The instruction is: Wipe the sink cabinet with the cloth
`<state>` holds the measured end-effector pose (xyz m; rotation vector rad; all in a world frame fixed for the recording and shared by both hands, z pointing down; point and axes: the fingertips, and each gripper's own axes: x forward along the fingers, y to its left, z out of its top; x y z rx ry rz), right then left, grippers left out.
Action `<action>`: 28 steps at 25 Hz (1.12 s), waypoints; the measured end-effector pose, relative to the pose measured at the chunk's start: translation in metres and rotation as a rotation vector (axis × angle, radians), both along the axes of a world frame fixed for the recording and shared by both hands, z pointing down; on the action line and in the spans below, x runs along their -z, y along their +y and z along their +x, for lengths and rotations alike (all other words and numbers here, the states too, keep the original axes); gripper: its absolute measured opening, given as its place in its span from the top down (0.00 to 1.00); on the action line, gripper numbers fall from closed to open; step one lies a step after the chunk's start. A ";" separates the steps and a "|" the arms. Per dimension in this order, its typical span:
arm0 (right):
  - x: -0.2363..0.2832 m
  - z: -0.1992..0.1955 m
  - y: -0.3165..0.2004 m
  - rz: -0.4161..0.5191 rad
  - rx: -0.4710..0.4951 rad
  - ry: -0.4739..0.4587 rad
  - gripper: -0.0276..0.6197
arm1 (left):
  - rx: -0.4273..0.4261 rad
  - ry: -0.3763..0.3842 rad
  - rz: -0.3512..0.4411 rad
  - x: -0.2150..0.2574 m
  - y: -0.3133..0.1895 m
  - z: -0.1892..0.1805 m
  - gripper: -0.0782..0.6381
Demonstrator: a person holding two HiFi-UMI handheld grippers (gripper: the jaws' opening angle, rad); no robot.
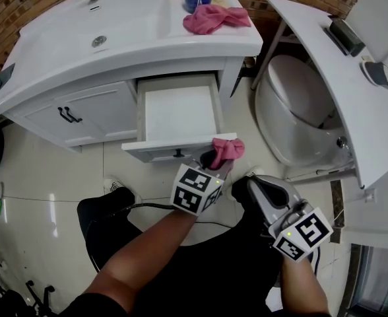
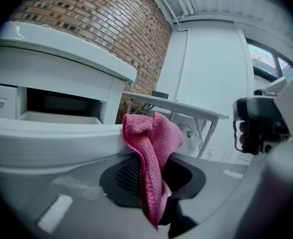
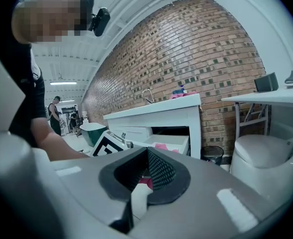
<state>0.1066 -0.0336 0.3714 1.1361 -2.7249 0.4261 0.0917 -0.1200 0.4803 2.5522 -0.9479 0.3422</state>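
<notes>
The pink cloth (image 1: 228,150), clamped in the left gripper (image 1: 215,161), is pressed to the drawer front (image 1: 160,148), a sideways stroke seemingly needed; the right gripper (image 1: 243,190) is closed, empty.

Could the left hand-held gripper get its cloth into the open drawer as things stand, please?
Probably yes: the left hand-held gripper holds the cloth at the open drawer's front; nothing covers it.

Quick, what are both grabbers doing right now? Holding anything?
Left gripper: closed on the pink cloth.
Right gripper: closed, holding nothing.
</notes>
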 end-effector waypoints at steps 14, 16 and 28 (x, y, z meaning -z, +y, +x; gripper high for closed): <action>-0.012 -0.016 0.006 -0.015 0.018 0.034 0.95 | 0.314 -0.022 -0.116 -0.050 0.038 -0.162 0.73; -0.012 -0.022 0.006 -0.011 0.028 0.035 0.95 | 0.403 -0.028 -0.155 -0.066 0.035 -0.194 0.73; -0.017 -0.028 0.003 -0.021 0.041 0.029 0.95 | 0.506 -0.118 -0.274 -0.121 0.014 -0.216 0.74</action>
